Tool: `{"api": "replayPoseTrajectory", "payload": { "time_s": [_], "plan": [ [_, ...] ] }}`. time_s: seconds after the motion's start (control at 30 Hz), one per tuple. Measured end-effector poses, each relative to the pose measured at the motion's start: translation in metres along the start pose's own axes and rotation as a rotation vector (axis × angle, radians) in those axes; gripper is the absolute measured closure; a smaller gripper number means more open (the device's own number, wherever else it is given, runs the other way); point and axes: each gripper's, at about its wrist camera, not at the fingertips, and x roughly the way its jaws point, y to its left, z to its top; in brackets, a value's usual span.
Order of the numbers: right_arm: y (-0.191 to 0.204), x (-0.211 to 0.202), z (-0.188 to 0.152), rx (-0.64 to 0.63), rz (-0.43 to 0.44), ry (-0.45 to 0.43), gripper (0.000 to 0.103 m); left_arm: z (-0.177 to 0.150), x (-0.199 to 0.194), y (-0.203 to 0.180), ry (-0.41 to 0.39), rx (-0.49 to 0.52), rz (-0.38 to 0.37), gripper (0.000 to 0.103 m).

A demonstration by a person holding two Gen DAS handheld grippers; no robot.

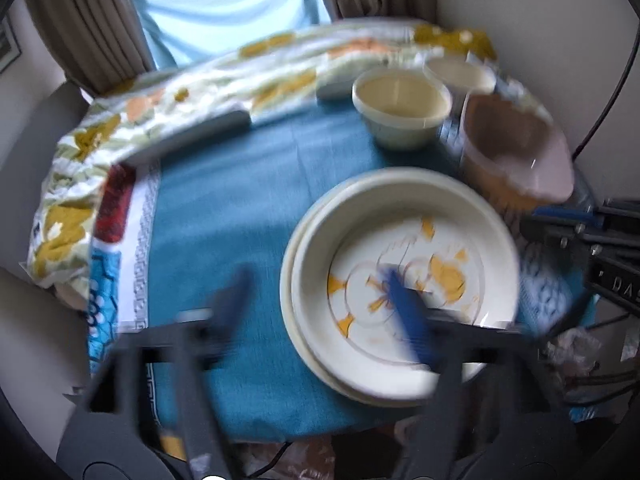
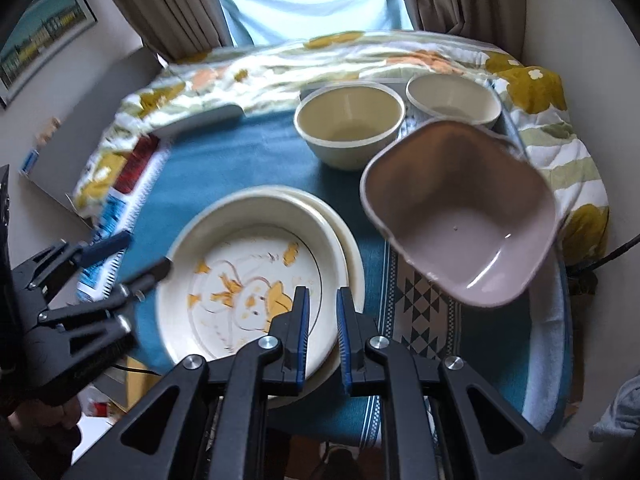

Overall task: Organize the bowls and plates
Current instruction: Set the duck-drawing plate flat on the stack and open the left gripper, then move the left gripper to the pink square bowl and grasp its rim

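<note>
The left gripper is spread wide above the near surface, one finger over the cartoon-printed plate stacked on a larger cream plate. The right gripper has its blue pads nearly together with a narrow gap, gripping nothing. A mauve square bowl sits tilted at right, two cream bowls beyond it.

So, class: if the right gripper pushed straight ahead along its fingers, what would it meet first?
Most likely the near rim of the duck-patterned plate, which lies directly under and ahead of the right gripper. Its fingers stand slightly apart, holding nothing. Height above the plate is unclear, so it might pass over.
</note>
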Motion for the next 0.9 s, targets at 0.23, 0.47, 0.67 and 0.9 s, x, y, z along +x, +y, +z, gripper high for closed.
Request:
{"api": "replayPoseTrajectory", "payload": {
  "time_s": [0.23,0.47,0.67,0.9],
  "plan": [
    [-0.034,-0.061,-0.009,0.055,-0.029,-0.143,0.0,0.032,-0.044,-0.013,-0.121,0.014,-0.04,0.001],
    [-0.08,-0.093,-0.022,0.142,-0.091,-0.161,0.0,0.064,-0.039,-0.045,-0.112,0.025,-0.225,0.001],
    [-0.104,-0.097,-0.015,0.289,-0.115,-0.182,0.0,0.093,0.0,-0.065,-0.03,0.041,-0.391,0.001],
    [-0.121,-0.062,-0.003,0.447,-0.116,-0.131,0.002,0.114,0.068,-0.082,0.146,0.058,-0.519,0.009]
  ]
}}
